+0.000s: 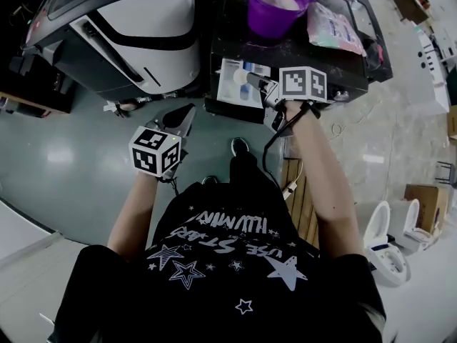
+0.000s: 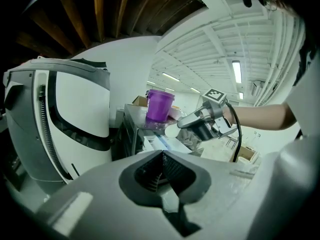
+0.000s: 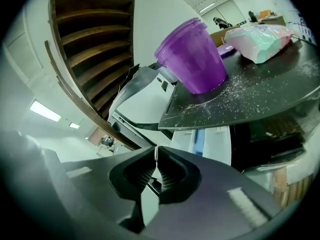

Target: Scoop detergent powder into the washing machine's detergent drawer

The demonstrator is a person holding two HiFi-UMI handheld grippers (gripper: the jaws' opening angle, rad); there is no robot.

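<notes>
A: Over the drawer (image 1: 234,84), right gripper (image 1: 260,86) is clamping the scoop (image 2: 171,129) by its handle; left gripper (image 1: 186,114) is hanging closed, empty.
B: Thin grip. Scoop twisting is risking a spill past the drawer.

The purple tub (image 3: 192,59) before you is translucent plastic, on a matt black top (image 3: 280,99) gritty with white grains. The bag (image 3: 257,41) is glossy film, the white machine shell (image 1: 143,27) smooth gloss. Your right gripper (image 3: 156,156), matt grey plastic with ribbed pads, pinches a smooth white scoop (image 2: 170,130).
</notes>
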